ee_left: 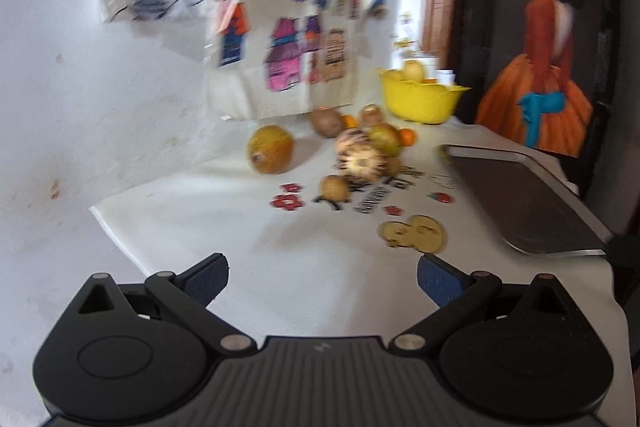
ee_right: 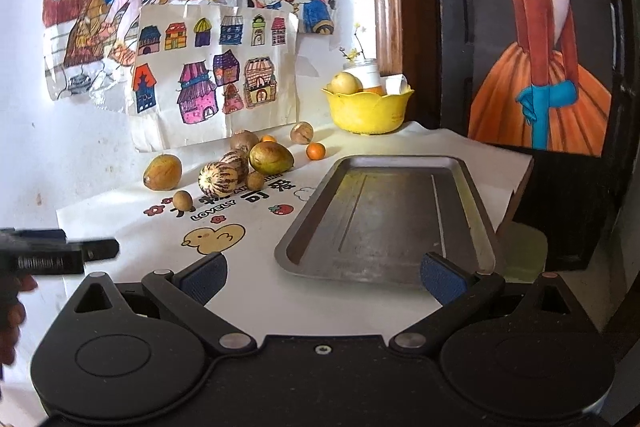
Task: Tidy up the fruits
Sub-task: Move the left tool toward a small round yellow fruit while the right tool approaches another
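A pile of fruit lies on the white printed cloth: a green-brown mango, a second mango apart to the left, two striped melons, small brown round fruits and a small orange. The pile shows blurred in the left wrist view. A grey metal tray lies to the right, bare. A yellow bowl with fruit stands behind it. My left gripper is open and empty, short of the pile. My right gripper is open and empty at the tray's near edge.
Children's drawings hang on the white wall behind the fruit. A dark cabinet with a painted woman in an orange dress stands at the right. The left gripper shows at the left edge of the right wrist view.
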`<state>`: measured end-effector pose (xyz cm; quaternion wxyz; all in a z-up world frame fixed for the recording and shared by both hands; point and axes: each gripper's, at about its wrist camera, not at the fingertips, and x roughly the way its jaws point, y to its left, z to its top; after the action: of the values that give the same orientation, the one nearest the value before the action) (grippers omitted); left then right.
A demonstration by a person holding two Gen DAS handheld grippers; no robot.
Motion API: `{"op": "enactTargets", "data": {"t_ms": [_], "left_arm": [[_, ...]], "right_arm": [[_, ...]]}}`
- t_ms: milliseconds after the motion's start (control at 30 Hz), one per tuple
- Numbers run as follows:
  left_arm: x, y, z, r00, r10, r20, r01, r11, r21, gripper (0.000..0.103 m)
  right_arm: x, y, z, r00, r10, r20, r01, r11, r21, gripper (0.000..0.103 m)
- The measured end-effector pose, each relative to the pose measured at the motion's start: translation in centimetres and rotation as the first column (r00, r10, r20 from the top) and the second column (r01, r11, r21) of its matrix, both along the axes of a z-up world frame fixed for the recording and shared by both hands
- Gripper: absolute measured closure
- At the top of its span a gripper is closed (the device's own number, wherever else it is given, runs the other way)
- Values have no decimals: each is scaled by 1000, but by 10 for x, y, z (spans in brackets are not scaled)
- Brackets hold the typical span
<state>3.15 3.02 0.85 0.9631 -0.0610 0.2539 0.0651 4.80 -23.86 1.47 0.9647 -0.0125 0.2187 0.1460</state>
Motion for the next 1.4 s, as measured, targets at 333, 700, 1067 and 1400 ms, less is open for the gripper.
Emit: {"op": "enactTargets", "data": {"t_ms": [333,700,1067,1400], "left_arm": [[21,25,14,999,37,-7,-37,999,-15,0],[50,22,28,999,-52,-2,52,998,22,0],[97,13,18,996,-51,-67,53,998,24,0],[133,11,0,989,-64,-135,64,998,-5,1]], "right_arm": [[21,7,10,996,90,-19,-91,995,-46,0],[89,14,57,951,273,-145,-291,948,-127,0],[151,57,58,884,443,-148,-468,831,-301,1],[213,100,20,797,566,-212,-600,698,-391,14]]}}
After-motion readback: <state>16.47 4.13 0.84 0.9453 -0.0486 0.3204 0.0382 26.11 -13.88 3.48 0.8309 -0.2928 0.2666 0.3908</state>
